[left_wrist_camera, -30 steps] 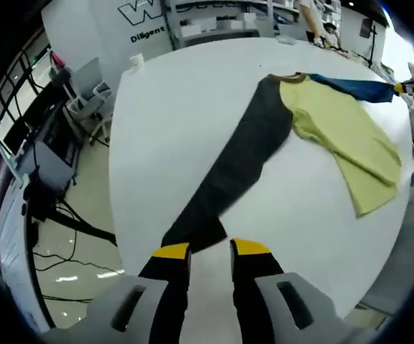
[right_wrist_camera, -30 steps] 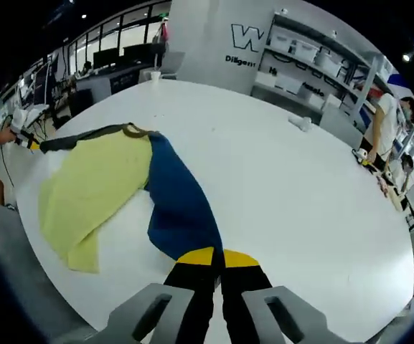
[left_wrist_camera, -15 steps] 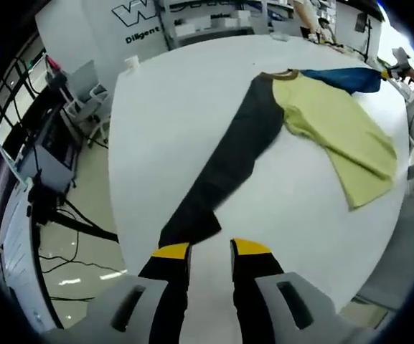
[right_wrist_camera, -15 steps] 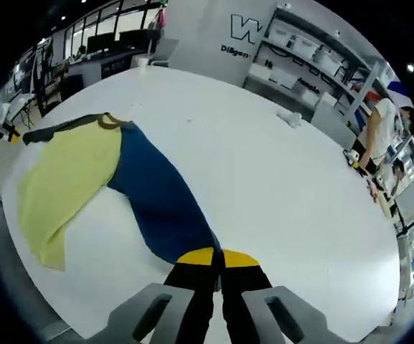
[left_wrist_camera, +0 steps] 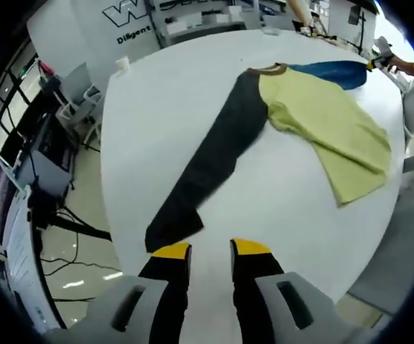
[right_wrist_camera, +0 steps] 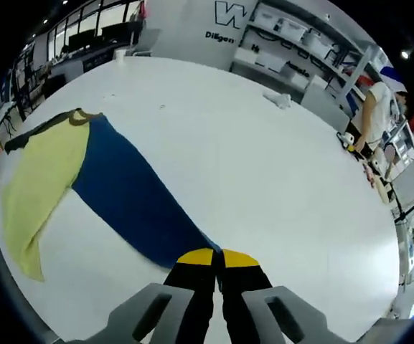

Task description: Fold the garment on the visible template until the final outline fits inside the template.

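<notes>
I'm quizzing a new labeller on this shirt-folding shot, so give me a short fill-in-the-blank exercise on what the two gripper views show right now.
1. The right gripper is shut on the end of the ____ sleeve.
2. The left gripper is ____, with a gap between its yellow tips.
3. The body of the garment between the two sleeves is ____ in colour.
4. The garment lies on a ____ table.

Missing words: blue; open; yellow; white

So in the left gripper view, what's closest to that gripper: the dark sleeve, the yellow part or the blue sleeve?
1. Dark sleeve: its cuff lies just ahead of the left gripper.
2. Yellow part: farther up, to the right.
3. Blue sleeve: farthest, at the table's far edge.
</notes>
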`<action>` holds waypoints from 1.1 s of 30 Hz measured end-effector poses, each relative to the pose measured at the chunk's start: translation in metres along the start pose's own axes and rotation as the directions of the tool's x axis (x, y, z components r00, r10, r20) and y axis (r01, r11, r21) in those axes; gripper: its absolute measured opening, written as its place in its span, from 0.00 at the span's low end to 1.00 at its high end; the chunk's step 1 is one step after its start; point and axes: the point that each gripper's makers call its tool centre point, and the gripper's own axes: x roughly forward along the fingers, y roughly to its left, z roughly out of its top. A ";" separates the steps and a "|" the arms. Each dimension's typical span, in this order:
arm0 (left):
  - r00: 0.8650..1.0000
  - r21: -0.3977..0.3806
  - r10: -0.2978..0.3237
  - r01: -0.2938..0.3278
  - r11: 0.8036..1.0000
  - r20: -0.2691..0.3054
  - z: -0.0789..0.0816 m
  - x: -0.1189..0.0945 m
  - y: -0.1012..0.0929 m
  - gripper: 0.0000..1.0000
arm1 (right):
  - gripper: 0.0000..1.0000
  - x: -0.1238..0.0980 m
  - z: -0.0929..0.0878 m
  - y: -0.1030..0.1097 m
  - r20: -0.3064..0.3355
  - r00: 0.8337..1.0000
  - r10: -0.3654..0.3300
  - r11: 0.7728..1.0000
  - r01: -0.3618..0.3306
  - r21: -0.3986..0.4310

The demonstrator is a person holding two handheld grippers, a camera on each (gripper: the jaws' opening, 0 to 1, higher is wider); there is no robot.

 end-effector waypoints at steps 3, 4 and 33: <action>1.000 -0.005 0.001 -0.001 1.000 -0.006 0.003 0.001 -0.003 0.26 | 0.00 0.011 -0.001 -0.002 -0.012 1.000 0.010 1.000 -0.010 0.012; 1.000 -0.005 0.000 0.000 1.000 -0.008 0.005 0.001 -0.005 0.26 | 0.00 0.014 -0.002 -0.003 -0.016 1.000 0.012 1.000 -0.011 0.010; 0.999 -0.025 0.005 -0.006 1.000 -0.040 0.008 0.004 -0.025 0.25 | 0.06 0.054 -0.065 -0.036 -0.127 0.991 0.037 0.994 -0.024 0.105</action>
